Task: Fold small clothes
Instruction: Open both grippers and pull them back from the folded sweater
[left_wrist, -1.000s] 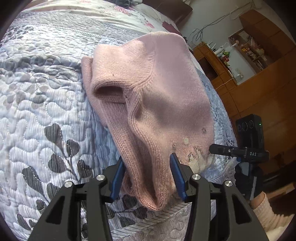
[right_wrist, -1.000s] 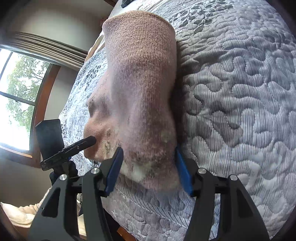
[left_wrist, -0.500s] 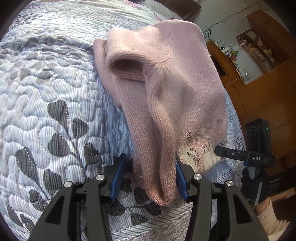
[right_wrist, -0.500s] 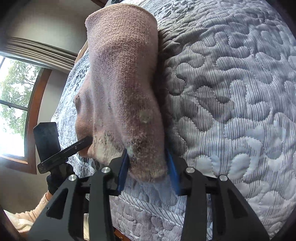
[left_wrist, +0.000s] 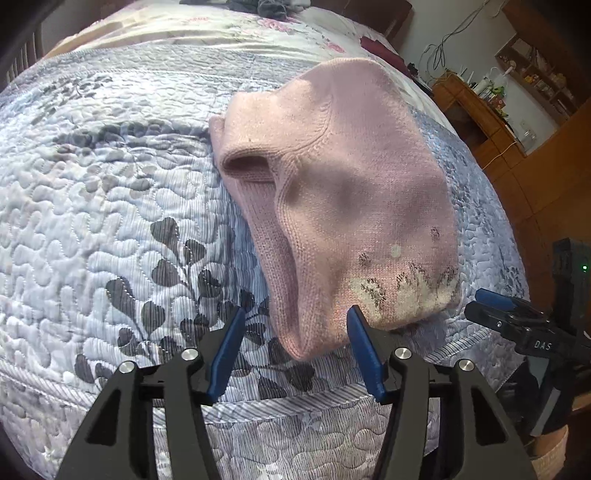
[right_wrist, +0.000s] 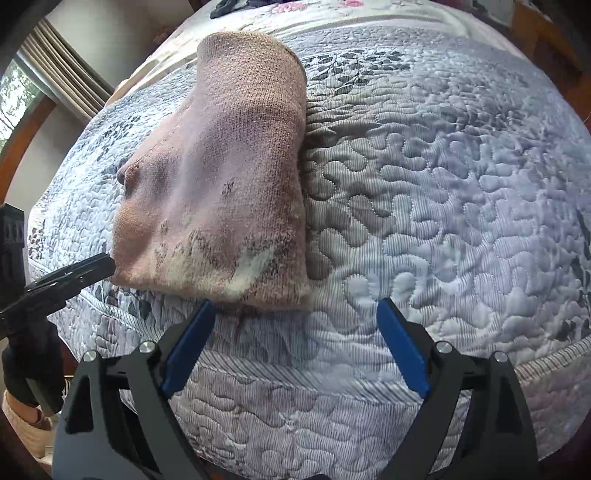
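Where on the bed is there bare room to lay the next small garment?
The quilt lies bare on the right of the pink sweater, and on its left, over the leaf print. Crowded: the near edge, where the left tool and right tool sit open at the sweater's hem.

Pink knitted sweater (left_wrist: 343, 192): matt wool-like cloth, ribbed seams.
Blue-grey quilted bedspread (right_wrist: 443, 192): stitched, puckered cloth.
Brown cabinet (left_wrist: 476, 114): wood.
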